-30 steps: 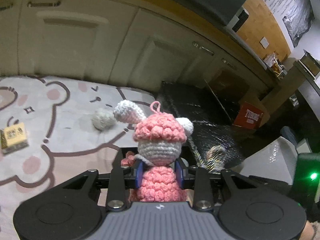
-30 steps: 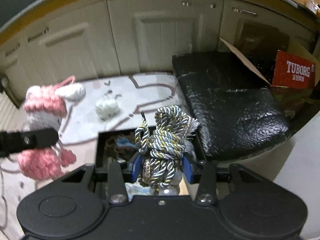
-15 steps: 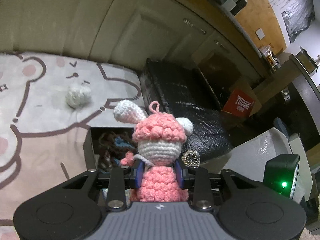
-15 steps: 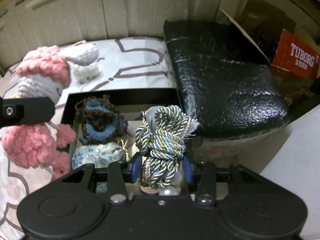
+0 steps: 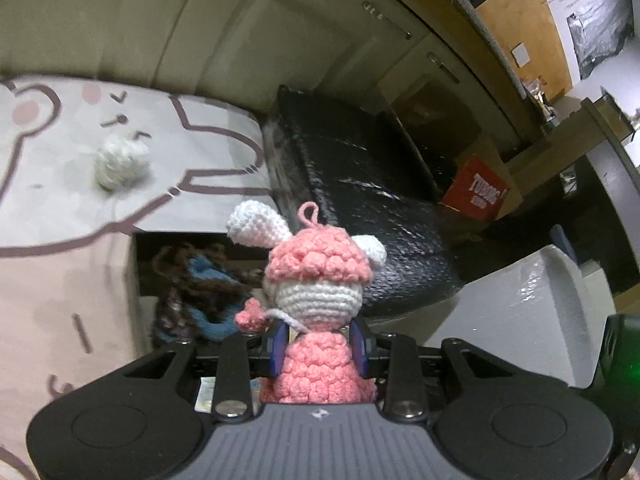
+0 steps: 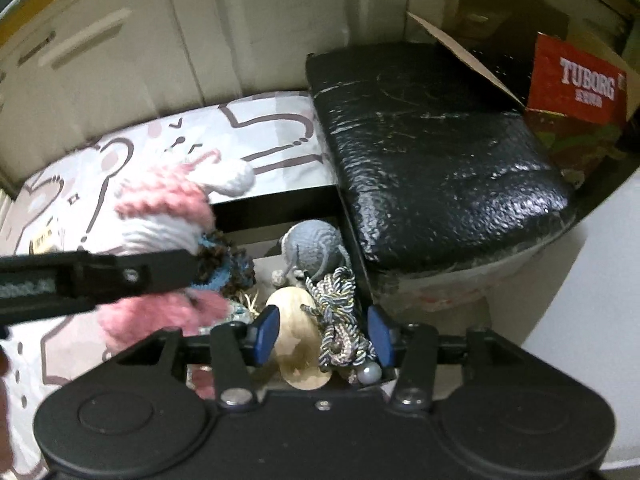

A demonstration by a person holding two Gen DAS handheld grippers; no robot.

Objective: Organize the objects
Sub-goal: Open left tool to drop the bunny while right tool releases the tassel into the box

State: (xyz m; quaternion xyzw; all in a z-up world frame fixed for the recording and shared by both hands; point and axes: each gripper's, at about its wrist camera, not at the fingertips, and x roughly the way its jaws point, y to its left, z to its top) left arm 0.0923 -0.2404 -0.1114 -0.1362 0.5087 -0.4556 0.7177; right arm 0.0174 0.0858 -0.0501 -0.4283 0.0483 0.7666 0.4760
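A pink and white crochet bunny [image 5: 320, 280] stands upright between the pads of my left gripper [image 5: 319, 344], which is shut on its body. It hangs over the left part of an open black box [image 6: 280, 208] on the floor mat. In the right wrist view the bunny [image 6: 160, 216] and a left finger [image 6: 120, 276] cross in front. My right gripper [image 6: 322, 330] is over the box's right side and its jaws are opening. A grey-gold braided cord bundle [image 6: 340, 316] lies loose between them, down in the box, beside a grey crochet ball [image 6: 316, 244] and a brown-blue crochet piece [image 6: 228, 264].
A white yarn ball [image 5: 120, 162] lies on the bear-print mat [image 5: 60, 280] beyond the box. A black padded cushion [image 6: 432, 168] adjoins the box on the right, with a red Tuborg carton [image 6: 576, 80] behind it. Cream cabinet doors [image 5: 280, 60] close off the back.
My left gripper has carried the bunny right and down, over the box. The right jaws have spread, and the cord bundle has sunk from between the pads into the box.
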